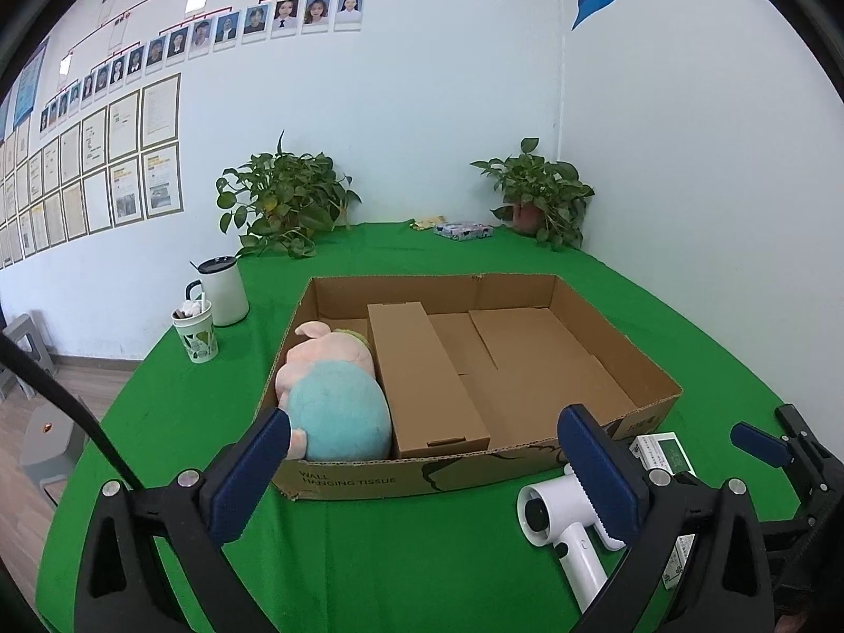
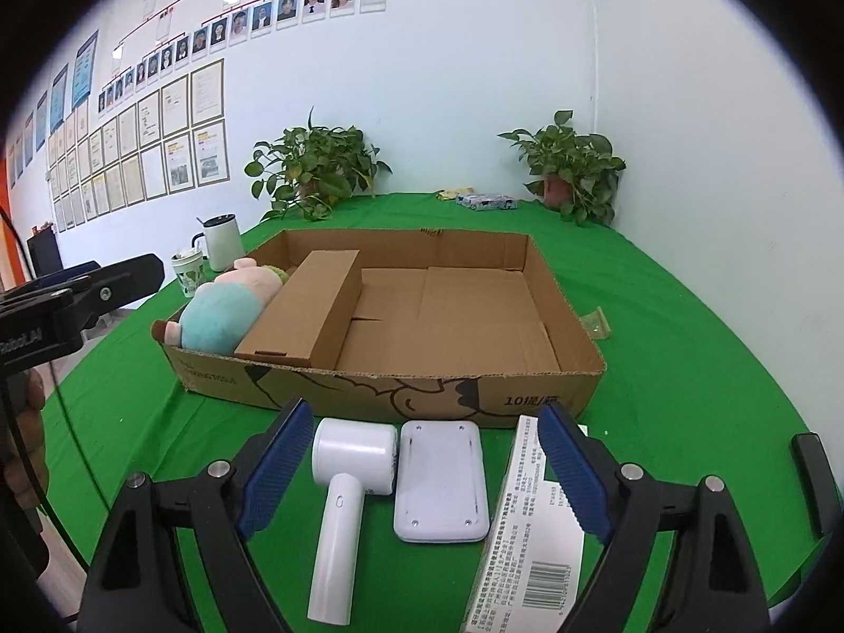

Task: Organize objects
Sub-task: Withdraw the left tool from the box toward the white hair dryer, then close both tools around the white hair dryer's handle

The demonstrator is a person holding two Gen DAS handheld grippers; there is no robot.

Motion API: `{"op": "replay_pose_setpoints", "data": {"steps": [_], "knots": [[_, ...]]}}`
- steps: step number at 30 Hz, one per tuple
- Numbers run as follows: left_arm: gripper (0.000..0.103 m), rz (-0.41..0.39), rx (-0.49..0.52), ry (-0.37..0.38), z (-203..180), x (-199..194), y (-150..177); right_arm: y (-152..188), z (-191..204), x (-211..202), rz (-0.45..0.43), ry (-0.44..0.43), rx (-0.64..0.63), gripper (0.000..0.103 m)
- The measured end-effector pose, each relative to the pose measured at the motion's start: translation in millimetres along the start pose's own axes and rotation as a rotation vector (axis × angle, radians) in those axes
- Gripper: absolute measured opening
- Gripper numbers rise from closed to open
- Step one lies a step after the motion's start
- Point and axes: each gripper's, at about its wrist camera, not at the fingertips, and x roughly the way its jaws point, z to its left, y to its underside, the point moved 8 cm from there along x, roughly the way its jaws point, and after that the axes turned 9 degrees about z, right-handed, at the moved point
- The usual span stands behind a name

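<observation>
A shallow cardboard tray [image 1: 343,477] [image 2: 422,395] lies on the green table. Inside at its left are a pink and teal plush toy [image 1: 337,411] [image 2: 221,311] and a long brown box [image 1: 422,380] [image 2: 311,306]. My left gripper [image 1: 427,475] is open in front of the tray's near wall, holding nothing. My right gripper [image 2: 422,475] is open over a white handheld device [image 2: 348,453] [image 1: 554,522] and a flat white unit [image 2: 440,480], its pads clear of both. A printed carton with a barcode [image 2: 527,543] lies under its right finger.
Two potted plants [image 1: 285,195] [image 1: 543,195] and a tissue pack [image 1: 463,230] stand at the back. A white kettle [image 1: 224,290] and a patterned cup [image 1: 195,332] sit left of the tray. A small clear packet [image 2: 596,322] lies to its right. Grey stools stand on the floor at left.
</observation>
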Motion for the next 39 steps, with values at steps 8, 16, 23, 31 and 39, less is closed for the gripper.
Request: {"op": "replay_pose_setpoints", "data": {"steps": [8, 16, 23, 31, 39], "knots": [[0.102, 0.101, -0.015, 0.094, -2, 26, 26, 36, 28, 4, 0.059, -0.123, -0.083, 0.087], [0.1, 0.399, -0.044, 0.311, -33, 93, 79, 73, 39, 30, 0.212, -0.182, -0.074, 0.087], [0.094, 0.472, -0.076, 0.438, -57, 122, 99, 89, 35, 56, 0.352, -0.144, -0.039, 0.049], [0.08, 0.606, -0.05, 0.555, -80, 133, 135, 107, 49, 48, 0.423, -0.2, -0.058, 0.027], [0.08, 0.623, -0.09, 0.61, -97, 115, 158, 127, 62, 13, 0.412, -0.239, -0.114, 0.057]]}}
